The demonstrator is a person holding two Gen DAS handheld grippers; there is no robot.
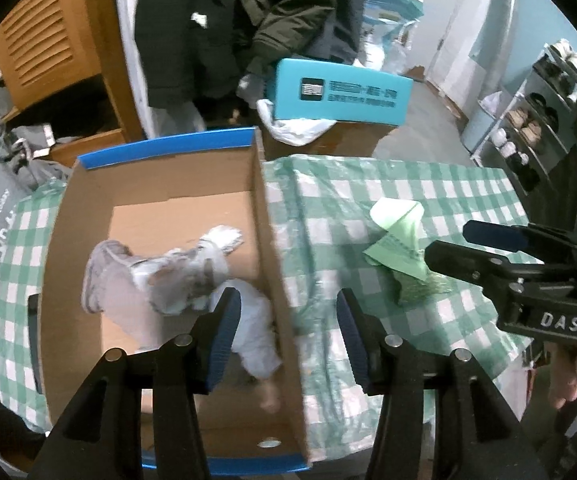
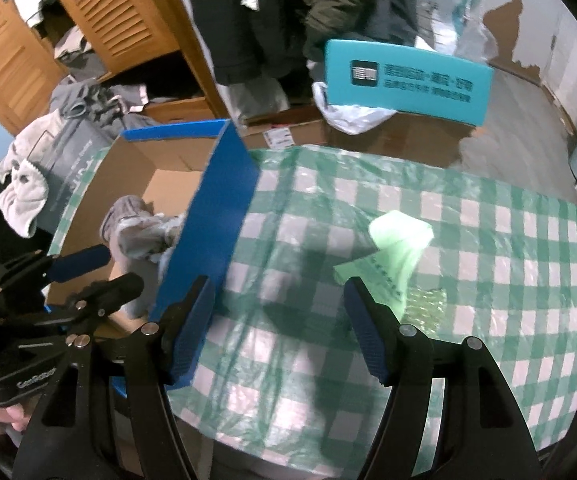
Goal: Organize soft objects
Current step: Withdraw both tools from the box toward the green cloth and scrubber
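A cardboard box (image 1: 156, 184) with blue outer walls sits on the left part of a table covered in a green-and-white checked cloth (image 1: 368, 200). Inside the box, on its brown floor, lies a heap of pale grey and white crumpled soft things (image 1: 156, 276), one of them like a sock or glove; the blur hides finer detail.

The left gripper (image 1: 284, 336) hangs over the box's right wall, one finger above the inside of the box and the other above the cloth. Its jaws stand apart with only the wall's edge below them, and the pads press on nothing.

To the right, on the open cloth, rests a light green folded plastic bag (image 2: 396, 252) with a darker, crinkled patch at its near end. The right gripper (image 2: 280, 328) hovers over the cloth between the box and this bag, jaws apart and empty; its right finger lies just beside the bag's near edge.

Behind the table stands a teal carton (image 2: 408, 84) with dark print, among hanging dark coats (image 2: 248, 12).
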